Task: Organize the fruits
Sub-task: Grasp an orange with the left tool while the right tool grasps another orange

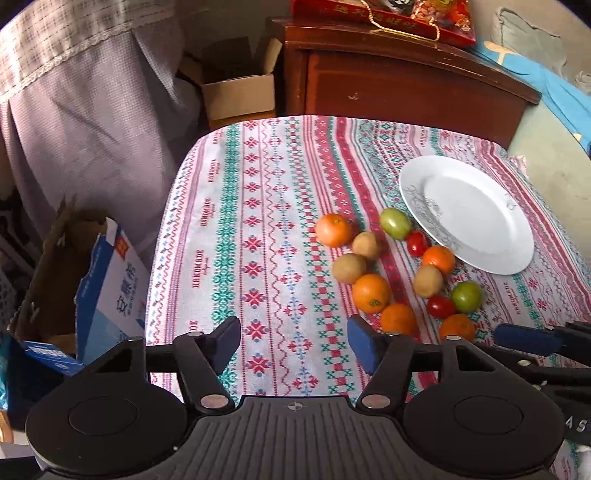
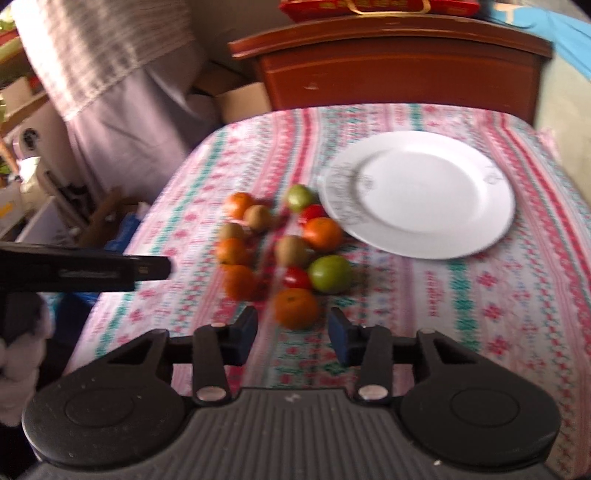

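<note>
Several fruits lie in a cluster on the patterned tablecloth (image 1: 258,229): oranges (image 1: 370,292), kiwis (image 1: 349,267), green tomatoes (image 1: 395,222) and small red tomatoes (image 1: 440,306). An empty white plate (image 1: 476,210) sits to their right, touching none. My left gripper (image 1: 293,341) is open and empty, low over the cloth to the left of the cluster. My right gripper (image 2: 293,334) is open and empty, just in front of the nearest orange (image 2: 296,308). The right wrist view is blurred; the plate (image 2: 424,192) lies beyond and to the right there.
A dark wooden cabinet (image 1: 399,81) stands behind the table with a red box (image 1: 384,14) on top. Cardboard boxes (image 1: 236,92) and a blue-white carton (image 1: 110,291) sit on the floor to the left. A grey curtain (image 1: 74,92) hangs at the left.
</note>
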Motion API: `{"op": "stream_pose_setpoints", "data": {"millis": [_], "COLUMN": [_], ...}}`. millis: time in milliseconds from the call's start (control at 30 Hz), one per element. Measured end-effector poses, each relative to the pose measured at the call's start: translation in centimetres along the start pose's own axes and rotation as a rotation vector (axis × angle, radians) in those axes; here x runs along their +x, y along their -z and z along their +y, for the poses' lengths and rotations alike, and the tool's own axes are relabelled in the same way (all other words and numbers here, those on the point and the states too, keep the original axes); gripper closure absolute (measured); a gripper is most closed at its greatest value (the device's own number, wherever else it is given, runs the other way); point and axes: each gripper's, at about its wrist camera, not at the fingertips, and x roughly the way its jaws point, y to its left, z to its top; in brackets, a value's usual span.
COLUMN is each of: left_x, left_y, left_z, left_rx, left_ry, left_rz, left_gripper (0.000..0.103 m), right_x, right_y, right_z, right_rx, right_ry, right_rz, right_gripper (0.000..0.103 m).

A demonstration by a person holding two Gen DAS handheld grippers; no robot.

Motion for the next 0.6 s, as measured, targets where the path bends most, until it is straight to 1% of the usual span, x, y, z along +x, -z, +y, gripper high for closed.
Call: {"op": "stream_pose_setpoints", "data": {"millis": [133,200,267,367,500,600], "left_x": [0.1,0.2,0.1,0.3,0.7,1.0], "left_y": [0.0,0.1,0.2,0.4,0.7,1.0], "left_z": [-0.5,-0.9,-1.5,-2.2,-2.5,-3.1], "left_rx": [0.009,0.019,0.044,0.077,0.070,0.088], "left_ry": [0.034,0.063,0.089,0.108,0.162,0.174], "left_rz": [-0.003,-0.002,-0.015,-0.022,-0.019,-0.015], "left_gripper": [0.046,0.046,0.046,0.046,0.046,0.046], "right_x": [0.8,1.3,1.8,2.5,3.0,2.9], "right_y": [0.0,0.1,0.2,0.6,1.2,1.4], "right_z": [0.6,0.7,0.7,0.6,0.3,0.3], "right_rx": [-0.033,-0.046,-0.058,-0.071,-0.075,-0.088], "right_ry": [0.012,0.026,0.045,0.064,0.069,0.069], "right_rz": [-0.002,-0.002,0.004,0.014,0.015,-0.002], "right_gripper": [0.062,0.062,0.062,0.062,0.072,0.073]}}
